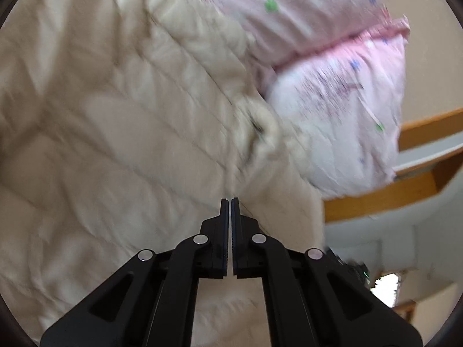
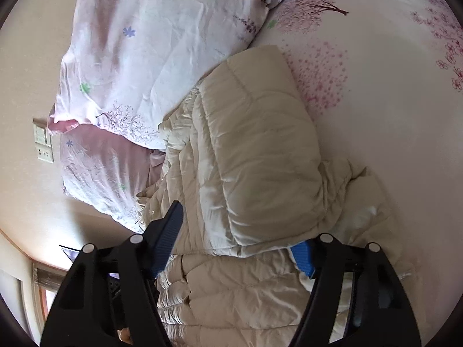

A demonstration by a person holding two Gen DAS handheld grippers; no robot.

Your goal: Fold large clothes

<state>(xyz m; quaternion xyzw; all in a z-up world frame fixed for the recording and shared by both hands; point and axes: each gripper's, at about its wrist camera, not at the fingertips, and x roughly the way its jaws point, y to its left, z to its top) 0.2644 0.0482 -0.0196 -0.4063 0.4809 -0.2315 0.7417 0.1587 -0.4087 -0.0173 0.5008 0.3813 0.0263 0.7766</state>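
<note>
My right gripper (image 2: pixel 240 231), spread wide, straddles the cream quilted puffer jacket's (image 2: pixel 254 150) folded sleeve running straight ahead; left gripper (image 1: pixel 230 202) clenched, apparently empty.

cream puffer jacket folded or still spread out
Partly folded: in the right wrist view one panel of the cream puffer jacket lies doubled over the rest, whose edges still spill out rumpled around it.

— What can't you make out on my left feed?

— Motion blur smears the cream jacket (image 1: pixel 130 133) and the pillows' (image 1: pixel 332 86) print at two o'clock. I can't tell whether the left claw (image 1: pixel 230 202) pinches any fabric.

— And my right feed?

— The folded jacket (image 2: pixel 254 156) hides the tip of one blue pad (image 2: pixel 302 256) of the right claw (image 2: pixel 240 231). The jacket runs off at six o'clock, and the bedsheet (image 2: pixel 390 101) off at three.
</note>
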